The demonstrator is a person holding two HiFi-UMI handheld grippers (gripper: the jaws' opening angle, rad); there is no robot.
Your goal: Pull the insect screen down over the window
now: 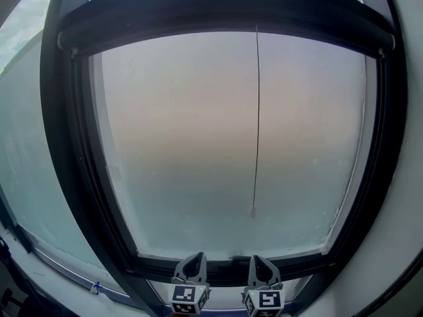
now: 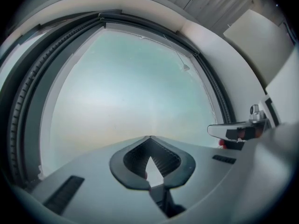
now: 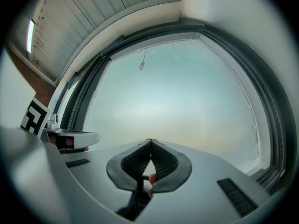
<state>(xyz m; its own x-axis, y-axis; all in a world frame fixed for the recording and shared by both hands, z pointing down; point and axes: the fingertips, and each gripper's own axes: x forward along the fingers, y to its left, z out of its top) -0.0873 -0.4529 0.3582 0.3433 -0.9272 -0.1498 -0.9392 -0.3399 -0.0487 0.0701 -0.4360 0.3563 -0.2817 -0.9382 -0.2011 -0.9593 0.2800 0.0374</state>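
Up at the top of the window, the insect screen's dark bar (image 1: 225, 12) lies across the frame, with no mesh showing over the pane (image 1: 185, 144) below it. The glass looks misty and pale. A thin pull cord (image 1: 257, 111) hangs straight down from that bar, right of centre, and ends in a small knob partway down the lower half of the pane. The left tool (image 1: 192, 256) and the right tool (image 1: 262, 259) sit side by side low down, in front of the bottom rail of the dark window frame (image 1: 66, 144), tips pointing up. Each has its jaws pressed together with nothing caught between them. The knob hangs above the right tool, clear of it.
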